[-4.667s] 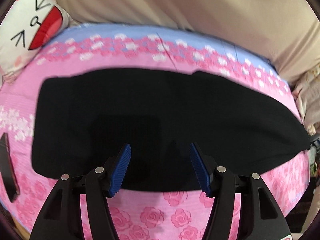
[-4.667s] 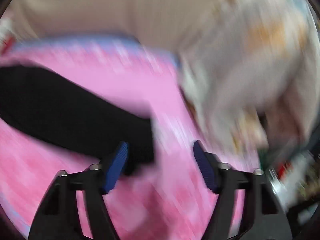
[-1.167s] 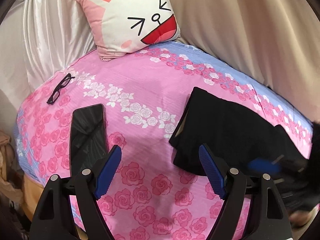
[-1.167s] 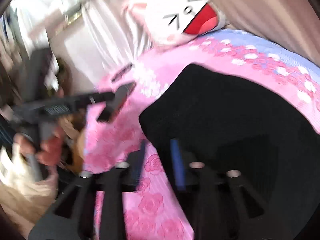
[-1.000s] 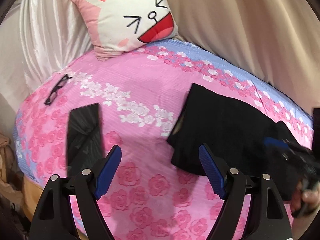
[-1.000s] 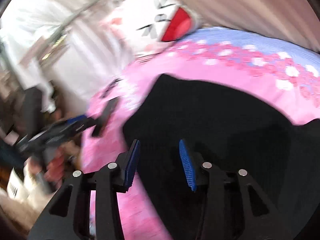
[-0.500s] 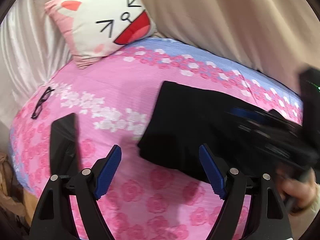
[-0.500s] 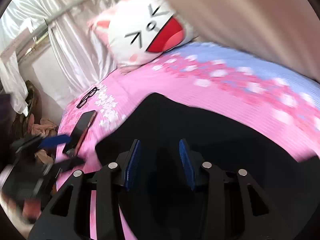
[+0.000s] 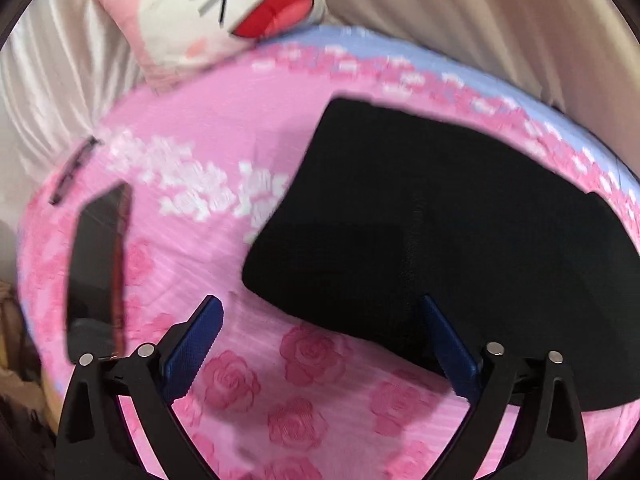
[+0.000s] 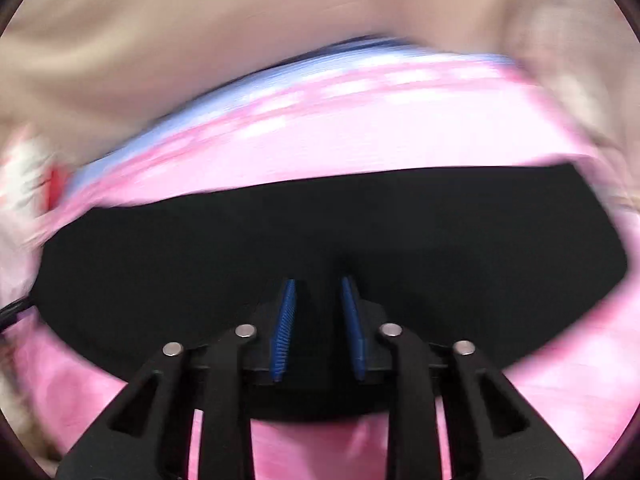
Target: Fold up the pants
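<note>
The pants [image 9: 460, 216] lie flat on the bedspread [image 9: 224, 128], filling the centre and right of the left wrist view. A phone [image 9: 98, 268] lies on the bedspread at the left edge of the frame, with glasses [image 9: 72, 170] just above it. A cushion [image 9: 224, 12] leans at the upper left, behind the bedspread's far edge, and a curtain [image 9: 480, 16] hangs across the upper right. In the right wrist view the pants [image 10: 320, 240] stretch across the middle, bedspread [image 10: 360, 132] beyond them.

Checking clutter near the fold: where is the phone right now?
In the left wrist view the phone lies on the pink bedspread at the left edge, below the glasses and apart from the black pants.
</note>
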A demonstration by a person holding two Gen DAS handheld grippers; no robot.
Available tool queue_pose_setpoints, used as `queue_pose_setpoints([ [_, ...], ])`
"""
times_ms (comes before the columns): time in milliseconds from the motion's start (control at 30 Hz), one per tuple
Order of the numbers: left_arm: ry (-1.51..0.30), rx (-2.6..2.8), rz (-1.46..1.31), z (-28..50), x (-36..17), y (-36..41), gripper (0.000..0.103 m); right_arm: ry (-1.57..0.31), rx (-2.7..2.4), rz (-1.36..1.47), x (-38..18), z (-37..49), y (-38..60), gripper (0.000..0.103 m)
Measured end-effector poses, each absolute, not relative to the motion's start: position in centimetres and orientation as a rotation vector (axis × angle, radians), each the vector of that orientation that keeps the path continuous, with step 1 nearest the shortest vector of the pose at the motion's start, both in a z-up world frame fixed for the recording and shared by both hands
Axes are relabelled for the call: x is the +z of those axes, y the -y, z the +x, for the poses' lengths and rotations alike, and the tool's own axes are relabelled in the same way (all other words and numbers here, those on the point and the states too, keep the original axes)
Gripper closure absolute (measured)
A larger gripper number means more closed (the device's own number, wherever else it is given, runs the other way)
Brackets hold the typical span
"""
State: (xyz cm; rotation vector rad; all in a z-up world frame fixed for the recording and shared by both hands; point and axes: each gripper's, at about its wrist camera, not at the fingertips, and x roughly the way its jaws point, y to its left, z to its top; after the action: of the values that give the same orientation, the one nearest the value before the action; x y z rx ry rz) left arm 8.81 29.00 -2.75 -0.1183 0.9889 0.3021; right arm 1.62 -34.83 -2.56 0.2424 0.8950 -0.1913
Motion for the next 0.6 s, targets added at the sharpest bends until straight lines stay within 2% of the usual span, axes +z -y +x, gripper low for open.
queue_pose_setpoints([
  [100,-0.897,0.292,-0.058,7.9,0.8,-25.6,0.008,-0.818,-0.356,0.276,-1.1,-2.3,40.8,0.072],
  [233,-0.811,0.178,0.043,7.4,4.3,-18.0,0.007,-0.763,-0.518,0.314,-0.8,-4.7,47.2,0.052],
  [333,-0.788,0.073,0.109,7.1,5.0,-12.2,0.007,-0.812,-0.509,0.347,-2.0,-3.9,49.9,0.050],
  [400,-0.783,0.023,0.150,6.9,4.8,-8.4,0.007,-0.845,-0.472,0.326,-3.1,-3.3,50.4,0.058],
  [433,-0.784,-0.001,0.172,6.8,4.7,-6.7,0.007,-0.857,-0.471,0.294,-3.6,-2.9,50.2,0.067],
  [467,-0.787,-0.017,0.184,6.8,4.6,-5.6,0.007,-0.862,-0.475,0.257,-3.8,-2.7,50.0,0.081],
  [500,-0.794,-0.040,0.201,6.8,4.4,-4.0,0.007,-0.853,-0.464,0.245,-3.7,-2.7,50.1,0.088],
  [600,-0.806,-0.087,0.234,6.9,4.1,0.0,0.007,-0.824,-0.479,0.214,-2.4,-3.3,50.5,0.094],
])
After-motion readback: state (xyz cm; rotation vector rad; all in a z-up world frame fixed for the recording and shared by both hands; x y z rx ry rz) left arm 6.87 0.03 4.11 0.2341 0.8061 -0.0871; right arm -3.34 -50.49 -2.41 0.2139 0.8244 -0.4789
